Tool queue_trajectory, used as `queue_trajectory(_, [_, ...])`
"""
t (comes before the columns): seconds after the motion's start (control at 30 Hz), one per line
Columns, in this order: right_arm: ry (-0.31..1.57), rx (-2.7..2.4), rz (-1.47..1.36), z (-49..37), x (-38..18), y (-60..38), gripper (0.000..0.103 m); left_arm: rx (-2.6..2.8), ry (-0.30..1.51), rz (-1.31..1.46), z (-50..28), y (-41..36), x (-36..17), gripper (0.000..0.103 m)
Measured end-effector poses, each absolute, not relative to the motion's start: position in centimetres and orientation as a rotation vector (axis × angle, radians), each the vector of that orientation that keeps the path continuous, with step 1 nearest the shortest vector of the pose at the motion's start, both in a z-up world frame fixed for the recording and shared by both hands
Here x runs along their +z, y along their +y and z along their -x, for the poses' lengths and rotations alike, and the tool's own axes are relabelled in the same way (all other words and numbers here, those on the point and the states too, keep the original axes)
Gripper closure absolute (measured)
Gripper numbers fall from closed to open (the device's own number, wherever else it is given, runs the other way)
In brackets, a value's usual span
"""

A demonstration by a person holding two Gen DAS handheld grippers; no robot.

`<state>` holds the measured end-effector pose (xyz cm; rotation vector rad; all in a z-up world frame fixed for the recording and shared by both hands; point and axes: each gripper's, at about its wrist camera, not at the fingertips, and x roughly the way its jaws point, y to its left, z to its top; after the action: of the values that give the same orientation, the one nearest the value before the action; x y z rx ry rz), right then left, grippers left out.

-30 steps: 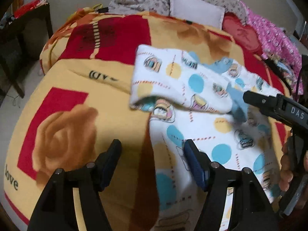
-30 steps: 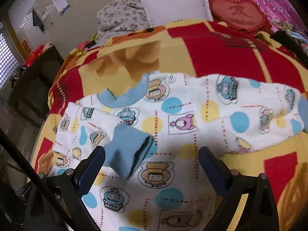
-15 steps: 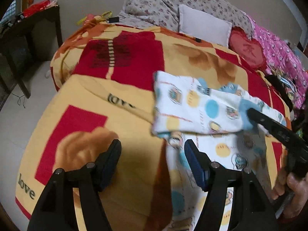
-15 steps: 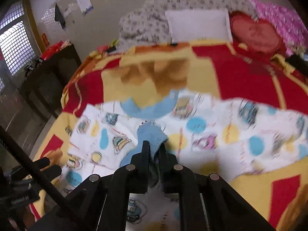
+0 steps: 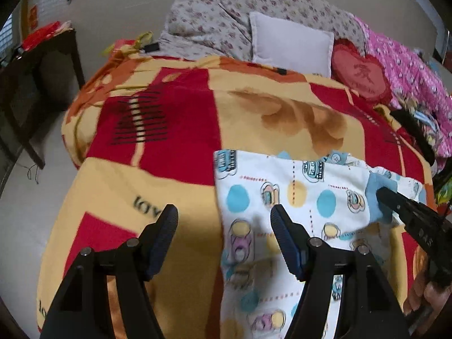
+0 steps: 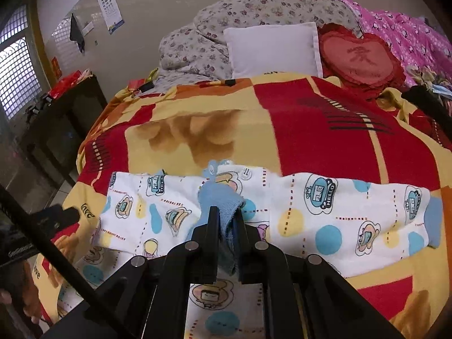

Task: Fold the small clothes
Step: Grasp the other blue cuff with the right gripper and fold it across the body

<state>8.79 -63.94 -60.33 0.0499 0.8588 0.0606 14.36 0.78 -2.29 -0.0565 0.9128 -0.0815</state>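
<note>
The right gripper (image 6: 226, 220) pinches the shirt's blue cuff (image 6: 219, 197). The printed shirt (image 6: 325, 214) sprawls over the blanket (image 6: 310, 130); at nine o'clock, seemingly the other gripper (image 6: 56, 217).

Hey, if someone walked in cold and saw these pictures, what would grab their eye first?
First the white baby top printed with cartoons and blue and yellow dots, spread across the red and yellow blanket near the camera. Next, the right gripper, shut on the top's blue ribbed cuff at the shirt's middle. Behind, a red heart-shaped cushion sits beside a white pillow.
</note>
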Motion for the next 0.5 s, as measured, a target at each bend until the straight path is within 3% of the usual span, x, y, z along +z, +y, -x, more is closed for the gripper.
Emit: queue_trajectory(0.5, [0.925, 0.065, -0.064, -10.2, -64.0, -69.2, 0.093, -0.009, 1.034, -0.021, -18.9, 0.7, -7.1, 0.032])
